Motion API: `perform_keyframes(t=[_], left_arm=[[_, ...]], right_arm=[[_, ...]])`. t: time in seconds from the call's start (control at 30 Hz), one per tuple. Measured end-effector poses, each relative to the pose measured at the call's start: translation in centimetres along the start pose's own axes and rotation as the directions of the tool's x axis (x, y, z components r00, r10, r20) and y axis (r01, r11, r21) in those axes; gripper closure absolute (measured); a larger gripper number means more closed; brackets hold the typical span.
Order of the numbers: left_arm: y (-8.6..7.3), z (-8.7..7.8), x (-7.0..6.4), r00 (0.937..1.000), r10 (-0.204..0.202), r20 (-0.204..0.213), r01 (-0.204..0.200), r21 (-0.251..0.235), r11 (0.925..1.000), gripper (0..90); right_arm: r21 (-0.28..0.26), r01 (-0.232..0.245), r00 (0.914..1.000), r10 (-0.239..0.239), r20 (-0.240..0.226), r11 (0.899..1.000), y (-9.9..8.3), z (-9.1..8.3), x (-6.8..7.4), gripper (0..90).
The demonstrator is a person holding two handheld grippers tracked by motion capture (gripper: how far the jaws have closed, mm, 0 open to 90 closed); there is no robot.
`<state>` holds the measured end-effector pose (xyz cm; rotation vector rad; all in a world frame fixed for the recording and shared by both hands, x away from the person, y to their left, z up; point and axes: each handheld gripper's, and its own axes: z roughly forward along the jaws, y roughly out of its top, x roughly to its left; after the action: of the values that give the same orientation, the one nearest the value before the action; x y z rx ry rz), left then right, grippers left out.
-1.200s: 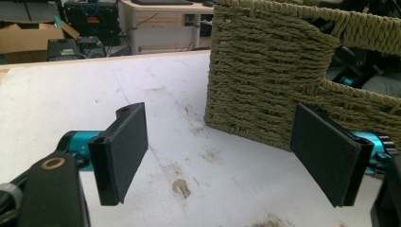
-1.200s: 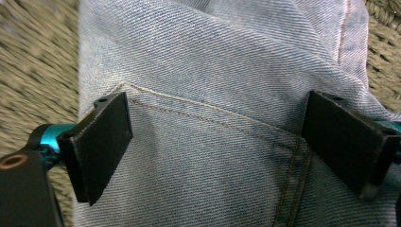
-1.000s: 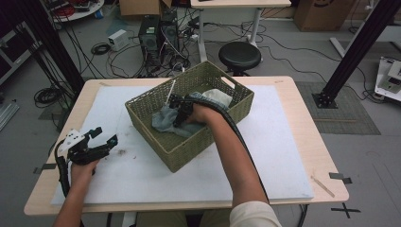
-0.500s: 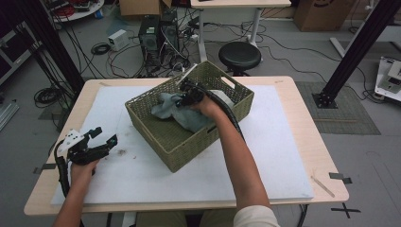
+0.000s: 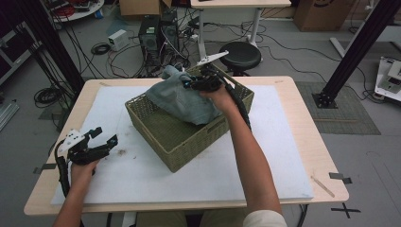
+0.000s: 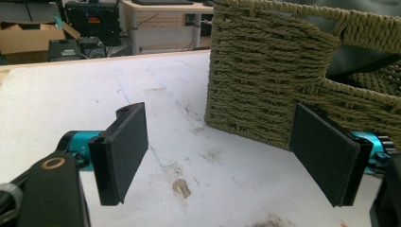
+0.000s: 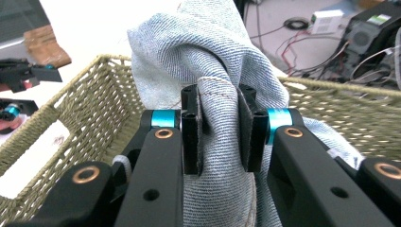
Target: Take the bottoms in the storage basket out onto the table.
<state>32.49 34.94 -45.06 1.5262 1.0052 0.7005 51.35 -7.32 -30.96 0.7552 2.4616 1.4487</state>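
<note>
Above the far corner of the olive-green woven rectangular basket (image 5: 189, 137), the right gripper (image 5: 189, 83) is clenched on a fold of pale blue-grey denim cloth (image 5: 182, 100); in the right gripper view its two black jaws pinch a stitched ridge of the cloth (image 7: 208, 61) between them, with the basket's woven wall (image 7: 80, 94) behind and below. From the high view the cloth hangs from the jaws and drapes down over the inside of the basket; whether its lower edge touches the basket floor is hard to tell, since the fabric hides it. The basket stands turned at an angle on the white foam mat (image 5: 293, 156) that covers the light wooden table (image 5: 312, 94). Well apart, at the near left of the mat, the left gripper (image 5: 106, 137) rests low in the person's hand with its jaws spread wide and nothing between them; in the left gripper view the pads (image 6: 125, 151) frame the stained mat (image 6: 56, 99), and the basket's side (image 6: 265, 80) stands just beyond the right jaw.
</note>
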Motion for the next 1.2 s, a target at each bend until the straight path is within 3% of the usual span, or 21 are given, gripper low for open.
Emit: perform_keyframes(t=[0.3, 0.6, 0.83, 1.03, 1.2], left_arm=[[0.0, 0.0, 0.0, 1.0000, -0.001, 0.000, 0.001, 0.000, 1.0000, 20.8], [0.0, 0.0, 0.1, 1.0000, -0.002, 0.001, 0.002, 0.001, 1.0000, 20.8], [0.0, 0.0, 0.0, 1.0000, 0.000, 0.001, 0.000, 0.002, 1.0000, 20.8], [0.0, 0.0, 0.0, 1.0000, 0.000, 0.003, 0.000, 0.002, 1.0000, 20.8], [0.0, 0.0, 0.0, 1.0000, -0.002, 0.003, 0.002, -0.001, 1.0000, 20.8]], right_arm=[[-0.122, -0.020, 0.9996, 0.022, 0.017, 0.992, 0.2, -2.3, -0.2, 75.8], [-0.208, 0.005, 0.9987, 0.006, 0.050, 0.978, 0.8, -4.4, 0.1, 75.8], [-0.236, 0.006, 0.9983, 0.008, 0.058, 0.972, 1.2, -6.0, 0.2, 75.7], [-0.264, 0.004, 0.9999, 0.000, 0.013, 0.965, 1.1, -7.1, 0.2, 75.7], [-0.315, -0.023, 0.9956, -0.007, -0.093, 0.949, 1.1, -8.1, 0.1, 75.7]])
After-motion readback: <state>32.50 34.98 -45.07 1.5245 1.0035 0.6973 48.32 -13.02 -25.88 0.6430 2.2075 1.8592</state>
